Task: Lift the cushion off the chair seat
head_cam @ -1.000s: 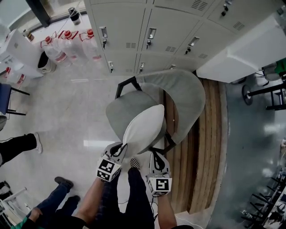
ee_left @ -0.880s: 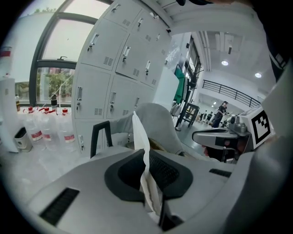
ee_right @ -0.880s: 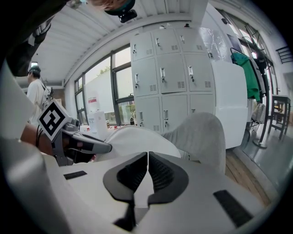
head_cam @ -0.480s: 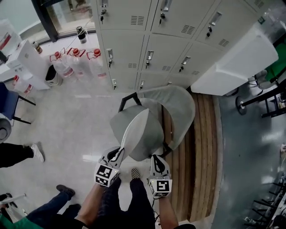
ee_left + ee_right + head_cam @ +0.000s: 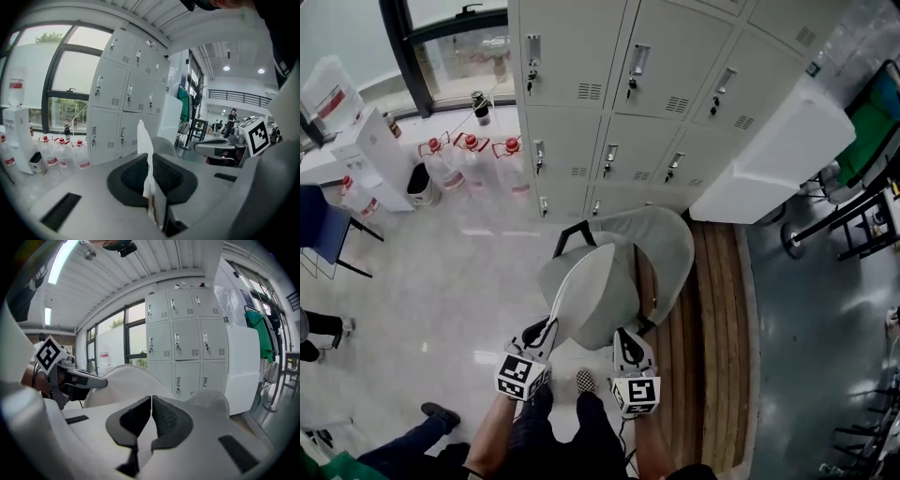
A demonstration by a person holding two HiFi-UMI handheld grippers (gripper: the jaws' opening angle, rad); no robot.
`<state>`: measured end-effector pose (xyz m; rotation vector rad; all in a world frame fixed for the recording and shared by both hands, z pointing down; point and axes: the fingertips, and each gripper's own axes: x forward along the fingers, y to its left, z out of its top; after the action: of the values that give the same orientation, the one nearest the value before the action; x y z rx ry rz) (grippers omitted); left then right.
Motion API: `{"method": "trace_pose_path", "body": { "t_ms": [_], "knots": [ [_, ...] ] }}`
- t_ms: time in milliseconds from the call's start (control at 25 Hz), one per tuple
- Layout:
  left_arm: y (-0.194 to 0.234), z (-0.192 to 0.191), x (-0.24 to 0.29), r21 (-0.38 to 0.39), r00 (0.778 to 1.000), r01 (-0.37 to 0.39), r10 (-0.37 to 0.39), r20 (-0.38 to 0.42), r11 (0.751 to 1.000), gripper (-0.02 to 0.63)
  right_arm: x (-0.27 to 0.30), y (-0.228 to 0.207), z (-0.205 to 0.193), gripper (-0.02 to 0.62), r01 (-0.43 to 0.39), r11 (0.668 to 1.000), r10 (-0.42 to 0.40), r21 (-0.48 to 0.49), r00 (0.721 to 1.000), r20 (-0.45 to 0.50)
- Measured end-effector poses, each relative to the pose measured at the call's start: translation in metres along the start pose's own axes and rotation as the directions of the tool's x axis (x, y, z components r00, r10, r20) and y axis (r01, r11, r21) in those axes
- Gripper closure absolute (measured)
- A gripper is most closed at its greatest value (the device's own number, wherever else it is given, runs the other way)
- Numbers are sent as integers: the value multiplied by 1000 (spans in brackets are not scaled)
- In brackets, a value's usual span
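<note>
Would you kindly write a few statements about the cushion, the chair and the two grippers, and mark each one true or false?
1. The left gripper is shut on an edge of the white cushion. True.
2. The cushion lies flat on the seat of the grey chair. False: it is tilted, with its near edge held up.
3. The right gripper has its jaws wide apart. False: its jaws are together.
4. Grey lockers stand behind the chair. True.
5. The red-capped bottles stand on the chair. False: they stand on the floor by the lockers.

Left tongs and right tongs closed, side by side
</note>
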<state>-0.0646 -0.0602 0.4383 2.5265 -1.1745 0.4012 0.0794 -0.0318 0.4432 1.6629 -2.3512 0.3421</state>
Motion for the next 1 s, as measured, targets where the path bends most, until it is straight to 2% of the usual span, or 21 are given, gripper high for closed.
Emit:
{"method": "trace_pose_path", "body": {
  "t_ms": [280,760,1000],
  "knots": [
    [-7,39,-34,63,999,-8,5,48,998,568,-21,20,39,565,-19,999,20,-33,998,52],
    [-12,90,-83,108,993,-33,20,120,994,568,-50,46,94,565,-28,998,37,-60,989,144],
    [-11,107,-104,122,988,-41,22,152,992,568,-59,61,110,565,-44,996,57,-83,983,174]
  ]
}}
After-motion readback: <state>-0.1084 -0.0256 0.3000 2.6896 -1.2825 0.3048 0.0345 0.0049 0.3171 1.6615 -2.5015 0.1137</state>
